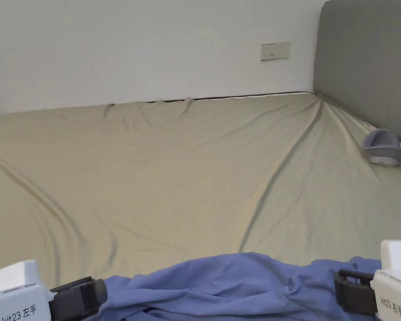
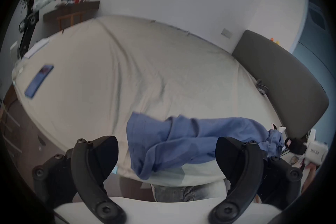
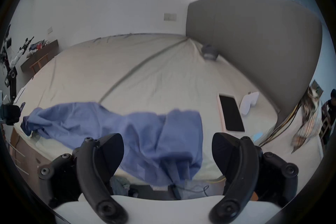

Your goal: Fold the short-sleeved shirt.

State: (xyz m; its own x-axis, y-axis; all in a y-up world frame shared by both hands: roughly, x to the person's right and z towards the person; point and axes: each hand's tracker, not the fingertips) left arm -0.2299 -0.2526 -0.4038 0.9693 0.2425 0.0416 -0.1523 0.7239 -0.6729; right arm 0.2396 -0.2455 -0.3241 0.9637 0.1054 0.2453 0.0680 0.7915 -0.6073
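Blue shirt [image 1: 237, 284] bunched at bottom centre of head view, on the bed [image 1: 174, 167] edge, not spread. Left gripper [image 2: 166, 150] and right gripper [image 3: 168, 148] both gape wide, holding nothing, flanking it, probably lining up to grab

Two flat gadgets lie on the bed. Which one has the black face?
The white-edged device at the headboard end, seen in the right gripper view. The other device, at the opposite end, is blue.

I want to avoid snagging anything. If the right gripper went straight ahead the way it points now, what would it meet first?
Most likely the blue shirt: the bunched cloth lies between and just beyond the right gripper's open fingers. Past it is the bed sheet. Depth is uncertain.
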